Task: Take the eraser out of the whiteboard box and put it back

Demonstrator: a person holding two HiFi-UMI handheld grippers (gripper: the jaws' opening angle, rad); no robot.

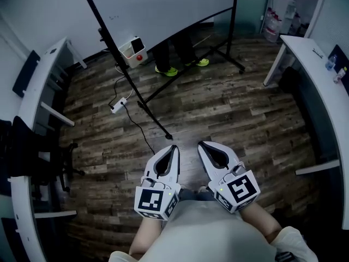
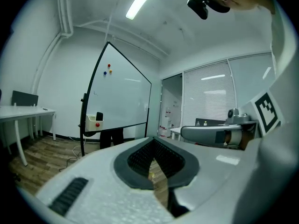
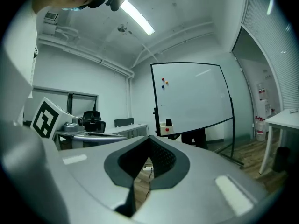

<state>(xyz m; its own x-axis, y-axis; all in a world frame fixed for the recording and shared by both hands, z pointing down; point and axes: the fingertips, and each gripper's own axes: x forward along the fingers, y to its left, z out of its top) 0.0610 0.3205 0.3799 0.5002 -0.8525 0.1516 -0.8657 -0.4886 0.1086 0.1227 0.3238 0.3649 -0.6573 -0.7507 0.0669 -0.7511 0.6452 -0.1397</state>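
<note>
Both claws, left gripper (image 1: pixel 173 147) and right gripper (image 1: pixel 202 144), are sitting closed and empty. I'm judging nothing begun: the eraser (image 3: pixel 168 122) is standing in the whiteboard box (image 1: pixel 132 52), well apart, so I'm needing to approach and open one.

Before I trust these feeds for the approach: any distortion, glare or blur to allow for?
Head view: evenly lit, corners dark, white desk edge bowed, whiteboard box small but sharp. Left gripper view: strong fisheye with black rim, ceiling light glaring. Right gripper view: same fisheye, ceiling light bright, whiteboard bowed yet clear.
</note>
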